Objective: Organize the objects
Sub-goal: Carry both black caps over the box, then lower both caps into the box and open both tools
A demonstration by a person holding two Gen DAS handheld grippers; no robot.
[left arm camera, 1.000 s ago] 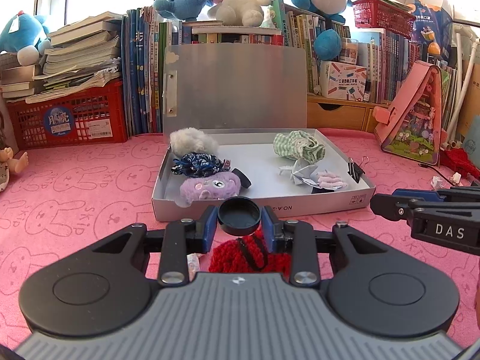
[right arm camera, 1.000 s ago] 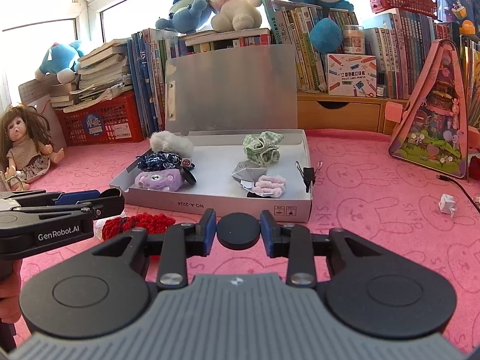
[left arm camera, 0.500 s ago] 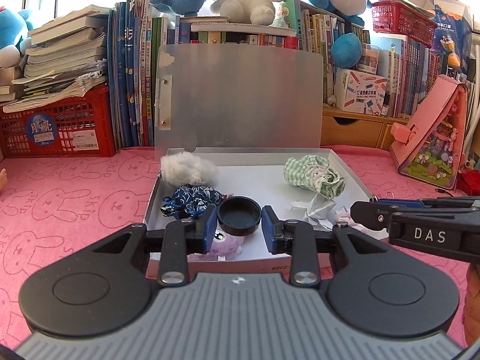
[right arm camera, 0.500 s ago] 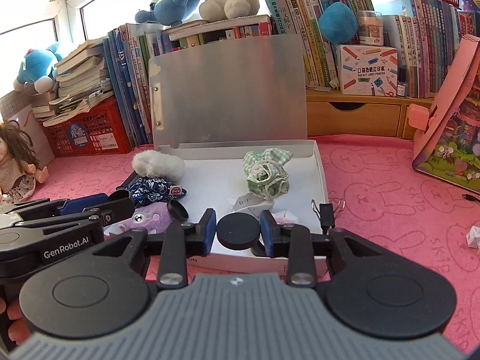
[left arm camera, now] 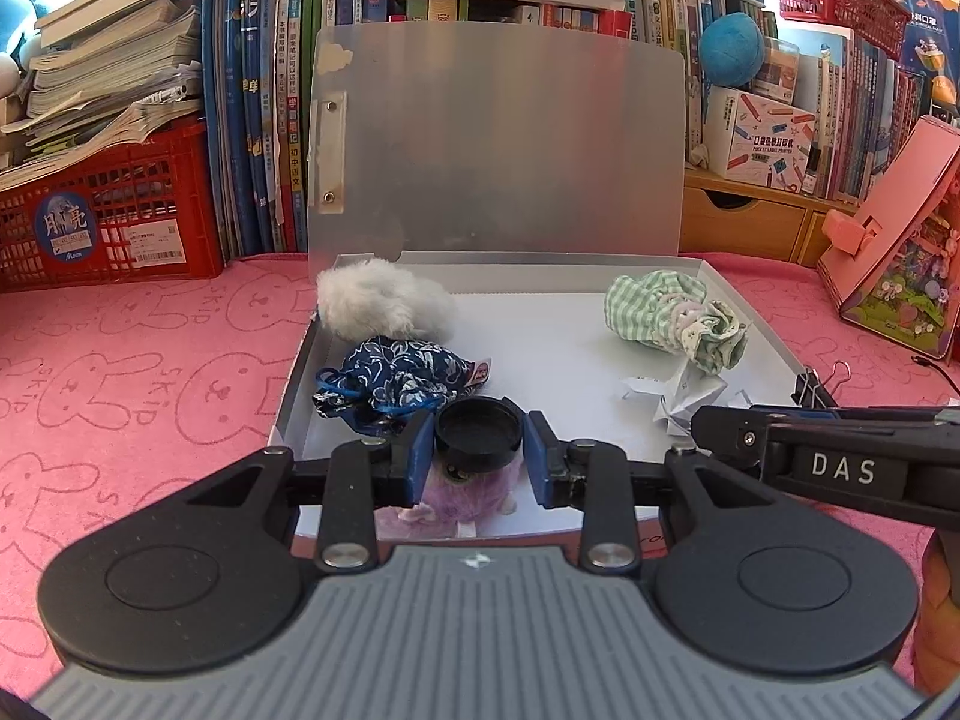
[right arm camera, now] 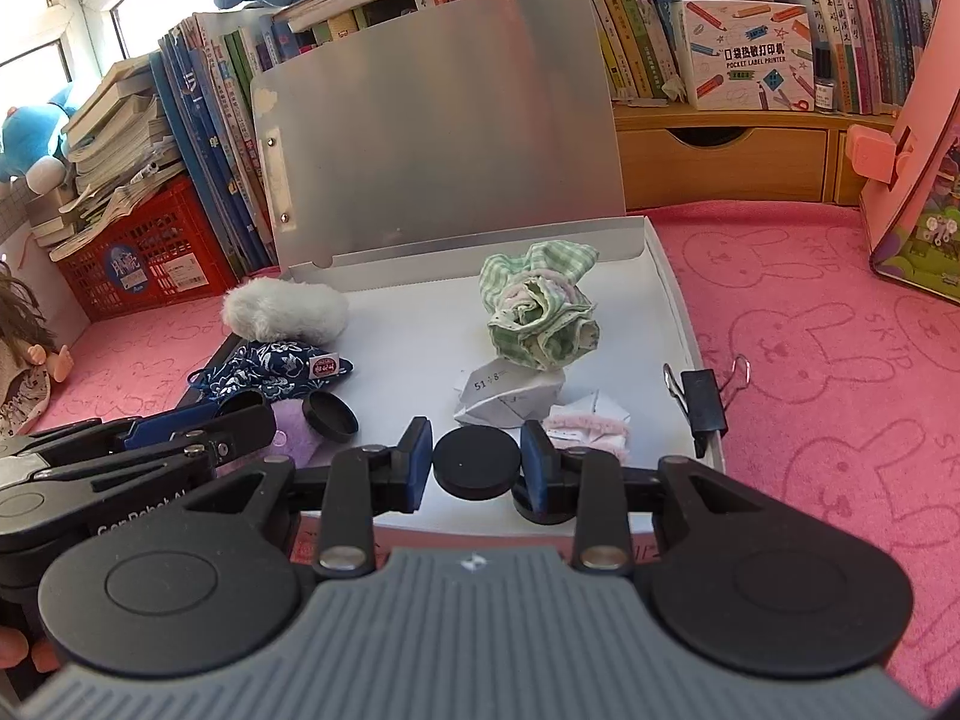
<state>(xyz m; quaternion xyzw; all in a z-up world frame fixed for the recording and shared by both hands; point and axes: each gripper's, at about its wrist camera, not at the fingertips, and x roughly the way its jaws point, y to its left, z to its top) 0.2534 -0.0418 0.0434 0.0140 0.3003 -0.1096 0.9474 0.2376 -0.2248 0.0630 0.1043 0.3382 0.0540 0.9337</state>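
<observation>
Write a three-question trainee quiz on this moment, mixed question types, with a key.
1. True or false: the left gripper is shut on a black round cap.
2. Multiple choice: where is the binder clip?
A. on the box lid
B. clipped on the right wall of the white box
C. under the white fluffy ball
3. Fill in: the right gripper holds a black round ____ over the front of the box.

Key: 1 true; 2 B; 3 disc.
</observation>
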